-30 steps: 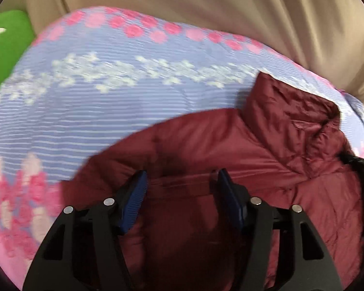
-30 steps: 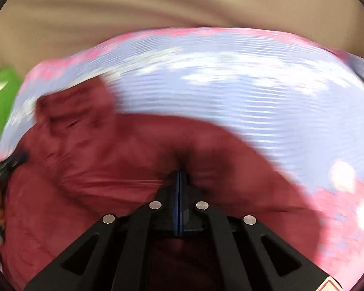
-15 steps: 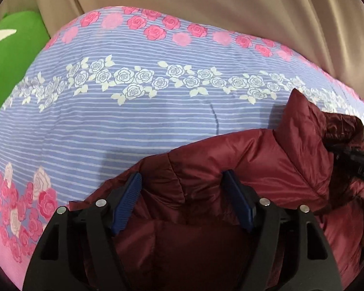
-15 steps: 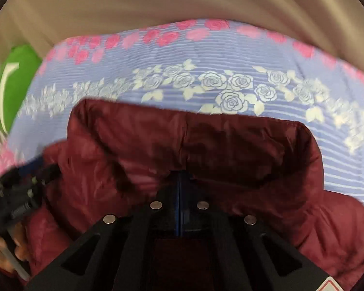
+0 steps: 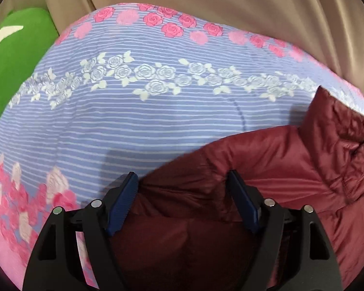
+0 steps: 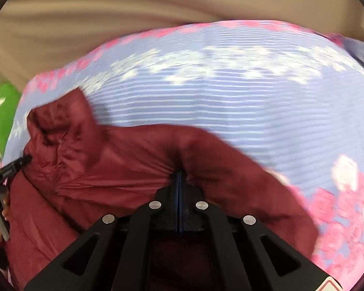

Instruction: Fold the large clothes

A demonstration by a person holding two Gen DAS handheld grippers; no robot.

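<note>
Here, left claw (image 5: pixel 182 189) tilted down, widening astride jacket (image 5: pixel 291 160), right claw (image 6: pixel 178 177) pinching it

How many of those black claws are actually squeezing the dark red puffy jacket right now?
1. The right claw pinches the dark red puffy jacket; the left claw is open around a fold.

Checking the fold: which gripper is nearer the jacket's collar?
Hard to tell. Left gripper open at one shoulder, right gripper shut on the other; collar between them.
</note>
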